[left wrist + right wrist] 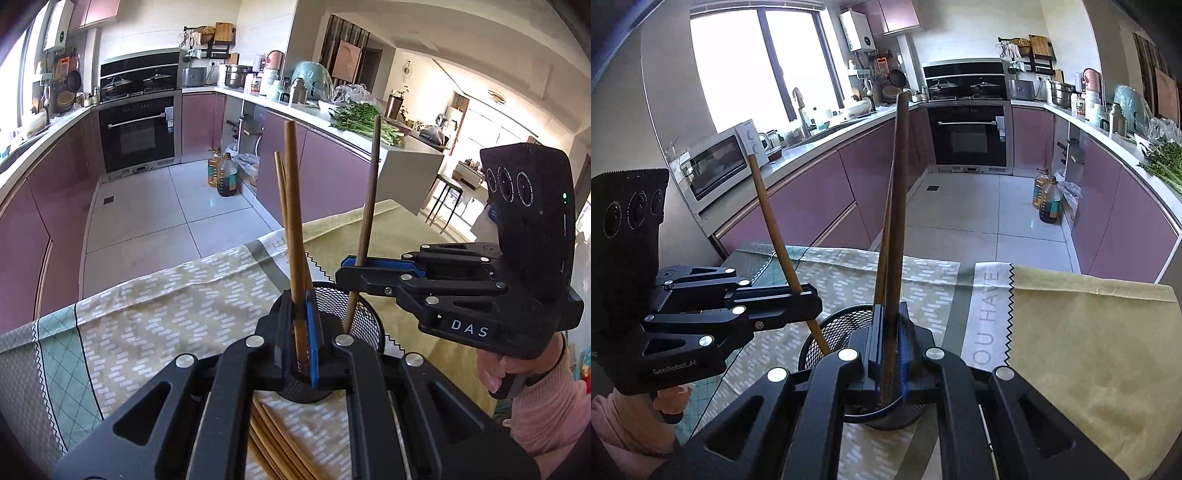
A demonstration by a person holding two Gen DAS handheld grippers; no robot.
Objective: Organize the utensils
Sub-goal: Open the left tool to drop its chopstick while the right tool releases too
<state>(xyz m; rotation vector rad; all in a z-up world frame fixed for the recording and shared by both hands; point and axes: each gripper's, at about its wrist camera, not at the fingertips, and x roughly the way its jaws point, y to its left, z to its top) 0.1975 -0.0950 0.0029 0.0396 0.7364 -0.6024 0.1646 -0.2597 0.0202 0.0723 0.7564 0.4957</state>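
Left tongs (302, 332) pinching two chopsticks (293, 221) | right tongs (886, 347) pinching chopsticks (899, 221) | tips inside mesh holder (364, 314) | lower upright, then release.

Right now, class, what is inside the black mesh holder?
The mesh holder takes the lower ends of chopsticks gripped by the left gripper and right gripper. Its bottom is hidden by the grippers, so other contents cannot be told.
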